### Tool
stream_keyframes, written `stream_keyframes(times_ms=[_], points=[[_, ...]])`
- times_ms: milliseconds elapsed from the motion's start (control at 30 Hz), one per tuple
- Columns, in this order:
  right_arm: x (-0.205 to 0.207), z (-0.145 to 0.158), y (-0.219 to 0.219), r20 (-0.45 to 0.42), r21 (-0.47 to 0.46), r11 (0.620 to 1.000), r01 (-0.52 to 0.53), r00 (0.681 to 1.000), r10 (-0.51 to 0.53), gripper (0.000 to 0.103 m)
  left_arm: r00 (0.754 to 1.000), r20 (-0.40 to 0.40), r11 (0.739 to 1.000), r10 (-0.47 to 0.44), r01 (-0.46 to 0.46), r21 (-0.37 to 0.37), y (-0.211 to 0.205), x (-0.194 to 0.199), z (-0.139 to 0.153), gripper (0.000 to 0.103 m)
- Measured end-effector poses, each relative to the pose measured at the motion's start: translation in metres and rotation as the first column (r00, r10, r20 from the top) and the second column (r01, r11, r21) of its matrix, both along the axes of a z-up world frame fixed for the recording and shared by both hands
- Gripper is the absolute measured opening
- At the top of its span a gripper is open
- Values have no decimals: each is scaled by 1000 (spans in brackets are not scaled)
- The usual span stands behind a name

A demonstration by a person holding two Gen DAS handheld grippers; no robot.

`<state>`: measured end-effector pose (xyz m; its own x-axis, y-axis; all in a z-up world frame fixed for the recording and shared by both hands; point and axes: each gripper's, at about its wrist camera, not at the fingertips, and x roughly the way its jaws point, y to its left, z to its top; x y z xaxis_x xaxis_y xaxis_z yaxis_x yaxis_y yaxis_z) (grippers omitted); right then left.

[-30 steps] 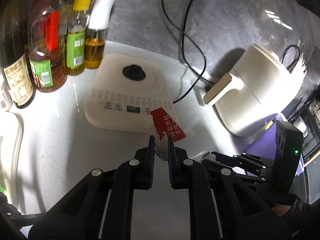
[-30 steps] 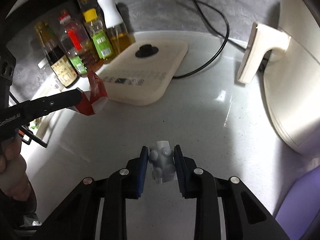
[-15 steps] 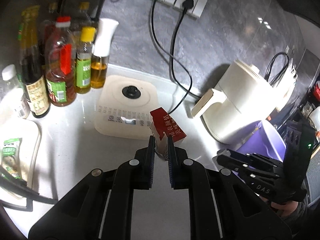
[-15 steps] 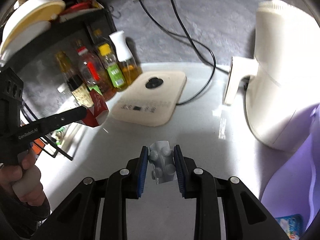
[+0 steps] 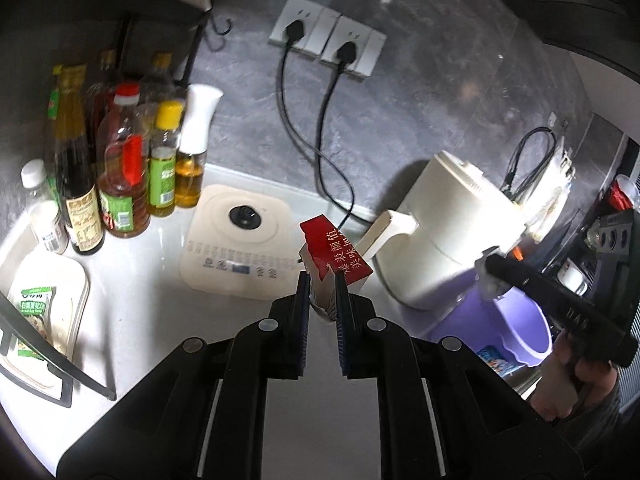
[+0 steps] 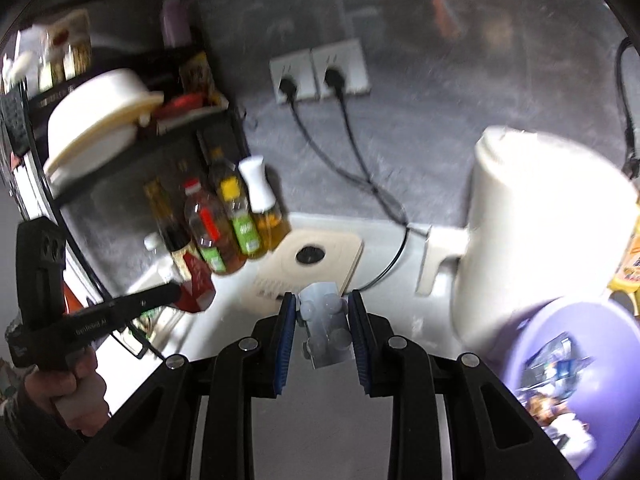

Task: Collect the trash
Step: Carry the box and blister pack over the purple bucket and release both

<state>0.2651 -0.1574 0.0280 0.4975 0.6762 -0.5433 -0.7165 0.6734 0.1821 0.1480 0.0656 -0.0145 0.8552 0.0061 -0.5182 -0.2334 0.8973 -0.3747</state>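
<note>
Red carton (image 5: 334,254) – pinched in left gripper (image 5: 322,280) | blister pack (image 6: 325,326) – clamped in right gripper (image 6: 322,304) | purple bin (image 6: 600,344) near.

Glossy white counter (image 5: 152,264), matt grey stone-look wall (image 5: 420,92), shiny clear plastic blister pack (image 6: 324,328).

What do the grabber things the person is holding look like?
Both are black plastic. The left gripper and right gripper each have two straight fingers with ribbed blue pads and round silver screws. White lettering runs along their sides, too small to read.
</note>
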Motion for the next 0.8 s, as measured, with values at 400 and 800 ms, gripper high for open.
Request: stream_keyframes(times_ms=[400, 800], points=[[25, 21, -83, 39, 44, 991, 124, 991, -125, 27, 996, 34, 997, -81, 80, 22, -56, 22, 20, 12], [41, 14, -173, 20, 56, 969, 240, 970, -242, 73, 981, 69, 983, -183, 182, 20, -132, 52, 24, 12]])
